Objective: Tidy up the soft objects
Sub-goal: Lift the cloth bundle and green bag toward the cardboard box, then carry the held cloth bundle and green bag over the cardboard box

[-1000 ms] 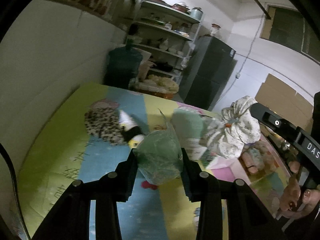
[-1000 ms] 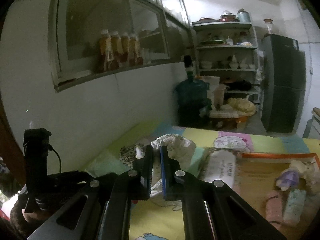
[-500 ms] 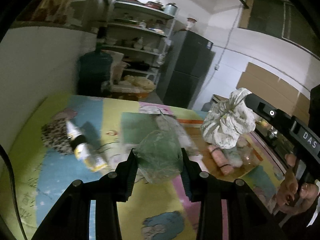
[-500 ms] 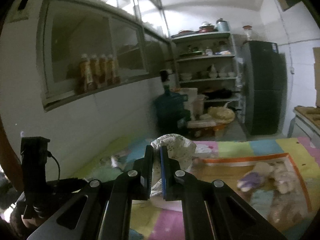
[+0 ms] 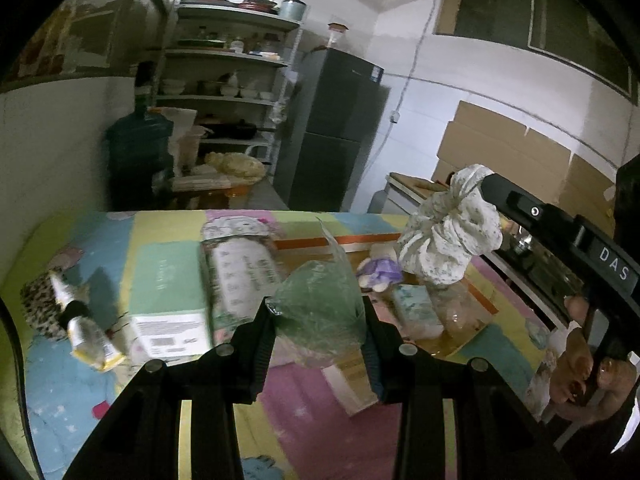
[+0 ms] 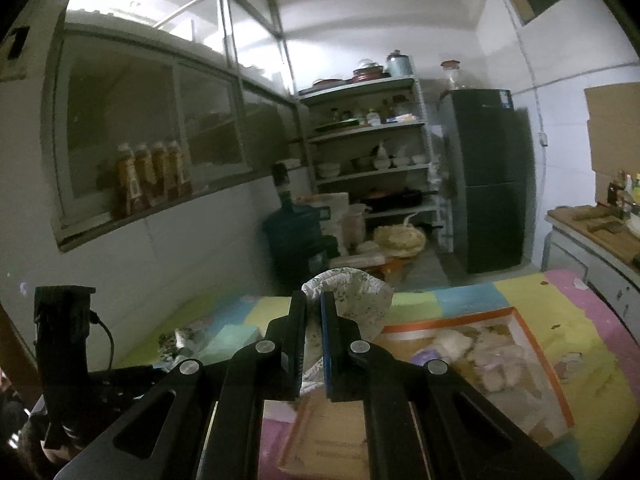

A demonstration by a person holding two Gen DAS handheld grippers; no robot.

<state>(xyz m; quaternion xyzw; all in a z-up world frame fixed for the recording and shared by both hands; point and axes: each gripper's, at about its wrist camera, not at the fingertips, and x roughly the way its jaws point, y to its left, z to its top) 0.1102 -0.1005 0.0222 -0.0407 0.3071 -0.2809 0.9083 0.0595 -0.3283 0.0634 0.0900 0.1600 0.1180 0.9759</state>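
My left gripper [image 5: 316, 308] is shut on a crumpled green plastic bag [image 5: 320, 316], which bulges up between the two fingers above the colourful play mat [image 5: 304, 420]. My right gripper [image 6: 314, 304] is shut on a white floral cloth bundle [image 6: 356, 296]. In the left wrist view that bundle [image 5: 448, 236] hangs at the right, over an orange-rimmed tray [image 5: 360, 239]. The tray [image 6: 444, 321] holds several soft things, among them a purple plush [image 5: 380, 272]. A hand grips the right gripper's handle at the lower right.
On the mat to the left lie a mint box [image 5: 168, 280], a wipes pack [image 5: 240, 272], a small bottle [image 5: 80, 320] and a leopard-print cloth [image 5: 34, 300]. A flat cardboard box [image 6: 328, 432] lies under my right gripper. Beyond the mat stand a water jug [image 5: 136, 160], shelves [image 5: 228, 80] and a fridge [image 5: 332, 132].
Both grippers have carried their loads to the right across the mat. The leopard cloth and bottle have slid to the left edge, and the orange-rimmed tray has come into view below the bundle.
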